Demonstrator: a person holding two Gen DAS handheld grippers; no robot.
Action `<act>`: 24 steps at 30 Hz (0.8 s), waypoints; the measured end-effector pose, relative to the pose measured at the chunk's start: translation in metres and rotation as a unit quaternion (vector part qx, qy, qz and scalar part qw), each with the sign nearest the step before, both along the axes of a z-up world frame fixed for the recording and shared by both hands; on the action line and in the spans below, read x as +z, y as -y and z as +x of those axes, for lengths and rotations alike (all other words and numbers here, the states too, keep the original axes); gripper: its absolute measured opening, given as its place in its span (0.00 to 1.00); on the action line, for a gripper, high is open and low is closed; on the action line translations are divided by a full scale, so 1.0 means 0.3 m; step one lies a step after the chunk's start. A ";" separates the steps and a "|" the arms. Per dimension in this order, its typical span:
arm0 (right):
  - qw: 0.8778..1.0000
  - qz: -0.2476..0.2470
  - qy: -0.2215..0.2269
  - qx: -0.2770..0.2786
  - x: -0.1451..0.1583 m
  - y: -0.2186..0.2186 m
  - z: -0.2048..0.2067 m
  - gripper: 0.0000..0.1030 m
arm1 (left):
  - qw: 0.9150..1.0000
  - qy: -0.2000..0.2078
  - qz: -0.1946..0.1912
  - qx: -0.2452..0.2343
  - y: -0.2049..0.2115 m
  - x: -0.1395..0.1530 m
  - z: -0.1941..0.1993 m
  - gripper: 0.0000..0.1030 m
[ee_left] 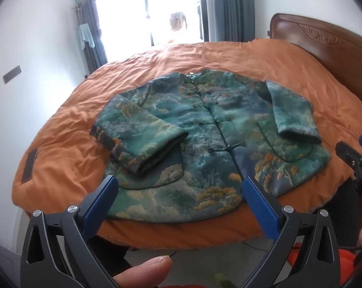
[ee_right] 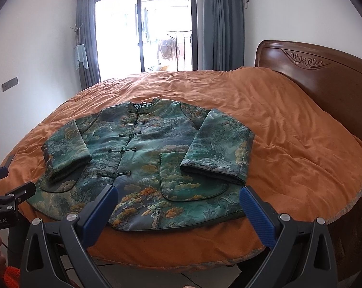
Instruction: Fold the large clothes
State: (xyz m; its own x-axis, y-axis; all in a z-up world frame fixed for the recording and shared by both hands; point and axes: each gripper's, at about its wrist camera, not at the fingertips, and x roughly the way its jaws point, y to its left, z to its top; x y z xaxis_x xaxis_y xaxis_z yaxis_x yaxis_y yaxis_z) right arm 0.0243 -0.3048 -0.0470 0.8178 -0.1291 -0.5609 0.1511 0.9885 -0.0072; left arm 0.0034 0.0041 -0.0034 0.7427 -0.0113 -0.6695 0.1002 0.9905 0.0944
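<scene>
Your left gripper (ee_left: 179, 201) hangs released over the hem of the padded jacket (ee_left: 205, 139), spread buttoned on the orange bed (ee_left: 229, 55).

Your right gripper (ee_right: 178, 206), likewise spread wide, faces that hem; expect bulky, slick fabric, so pinch the piped edge.

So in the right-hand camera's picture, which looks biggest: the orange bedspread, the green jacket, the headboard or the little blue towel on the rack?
1. Orange bedspread
2. Green jacket
3. Wooden headboard, partly cut off, so unsure
4. Blue towel, though it hangs farthest away
</scene>
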 end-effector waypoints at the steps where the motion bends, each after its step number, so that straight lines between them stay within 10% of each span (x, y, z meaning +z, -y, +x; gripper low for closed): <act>1: 1.000 -0.001 0.002 0.001 0.002 -0.002 -0.001 1.00 | 1.000 0.001 0.000 0.000 0.000 0.001 0.000 1.00; 19: 0.998 0.014 0.047 0.044 0.030 -0.023 -0.012 1.00 | 1.000 -0.010 -0.014 0.017 -0.028 -0.022 0.028 1.00; 24: 0.989 -0.008 0.003 0.146 -0.012 -0.027 0.082 1.00 | 1.000 -0.018 -0.014 0.013 -0.029 -0.032 0.034 1.00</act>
State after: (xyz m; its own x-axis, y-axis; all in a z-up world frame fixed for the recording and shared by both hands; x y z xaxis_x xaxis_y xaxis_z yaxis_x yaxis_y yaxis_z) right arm 0.0488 -0.2966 -0.0507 0.8248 0.1044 -0.5557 -0.1413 0.9897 -0.0239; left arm 0.0137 0.0127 -0.0130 0.7183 -0.0112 -0.6957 0.0764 0.9951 0.0628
